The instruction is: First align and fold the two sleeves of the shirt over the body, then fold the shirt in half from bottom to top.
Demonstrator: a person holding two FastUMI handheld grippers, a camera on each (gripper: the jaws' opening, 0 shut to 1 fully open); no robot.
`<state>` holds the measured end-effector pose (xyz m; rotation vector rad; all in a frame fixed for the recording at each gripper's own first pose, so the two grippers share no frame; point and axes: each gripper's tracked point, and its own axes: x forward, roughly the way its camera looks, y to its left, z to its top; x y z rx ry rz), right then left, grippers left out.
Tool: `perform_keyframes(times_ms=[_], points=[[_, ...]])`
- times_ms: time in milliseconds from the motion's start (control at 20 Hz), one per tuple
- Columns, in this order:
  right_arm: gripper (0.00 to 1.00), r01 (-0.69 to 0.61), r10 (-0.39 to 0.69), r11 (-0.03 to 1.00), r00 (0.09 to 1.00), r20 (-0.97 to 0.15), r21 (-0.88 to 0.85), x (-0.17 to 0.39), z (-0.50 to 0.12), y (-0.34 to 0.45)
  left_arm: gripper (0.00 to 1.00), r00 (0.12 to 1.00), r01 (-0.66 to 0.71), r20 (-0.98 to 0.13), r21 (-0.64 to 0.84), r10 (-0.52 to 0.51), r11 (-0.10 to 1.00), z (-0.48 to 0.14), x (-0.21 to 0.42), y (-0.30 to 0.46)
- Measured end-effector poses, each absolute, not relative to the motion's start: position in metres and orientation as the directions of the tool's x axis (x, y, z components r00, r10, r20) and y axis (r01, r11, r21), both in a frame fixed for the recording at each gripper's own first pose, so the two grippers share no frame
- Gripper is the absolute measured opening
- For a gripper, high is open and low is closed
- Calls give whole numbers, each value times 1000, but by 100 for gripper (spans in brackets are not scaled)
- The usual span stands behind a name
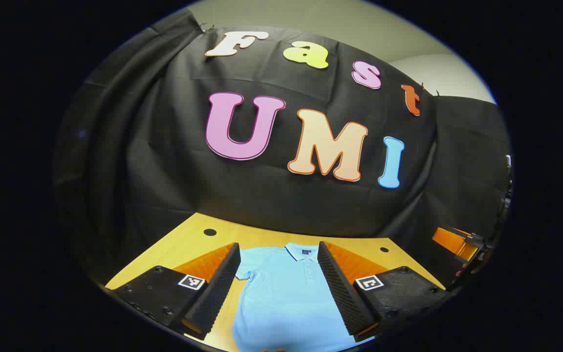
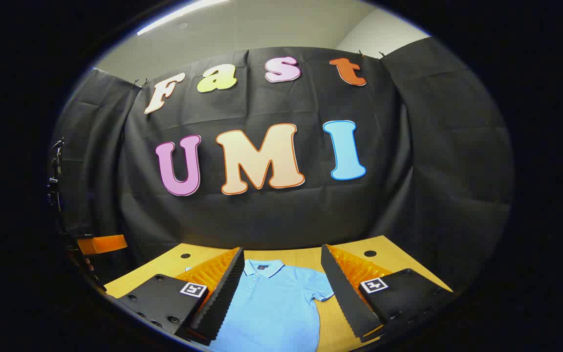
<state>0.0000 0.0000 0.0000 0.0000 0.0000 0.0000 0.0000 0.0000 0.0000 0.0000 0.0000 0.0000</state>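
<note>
Nothing of the folding looks done yet, as far as I can judge. The shirt lies flat on the counter, front side up, collar toward the far wall and the hem toward me. In the left gripper view I see one short sleeve spread out to the side, just beside the inner face of one finger of my left claw. In the right gripper view the other sleeve is likewise spread outward on the bare wood, not laid over the body.

Both claws hang above the near part of the shirt. My left claw is spread wide, its two fingers standing apart with the shirt's body showing between them, and it grasps nothing. My right claw is spread just as wide and is also empty; no cloth is pinched in it, and I cannot tell whether any fingertip touches the fabric.

So all the steps are left, by my reckoning: bring each sleeve in over the chest so they line up, then lift the hem and carry it up to the collar. The cloth looks smooth and fairly square to me, which should make a clean start.
</note>
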Motion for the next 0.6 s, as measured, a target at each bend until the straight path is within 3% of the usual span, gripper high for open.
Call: perform_keyframes(times_ms=[50, 400, 600], points=[[94, -3, 3, 1000, 1000, -6, -3, 1, -1, 2, 95, 1000, 3, -5, 4, -3, 1000, -2, 2, 0], [100, -4, 4, 1000, 1000, -24, 5, 3, -7, 5, 95, 1000, 16, -22, 16, -16, 1000, -6, 3, 0], [98, -1, 2, 1000, 999, -34, 7, 4, -8, 3, 95, 999, 21, -25, 25, -20, 999, -4, 6, -2]])
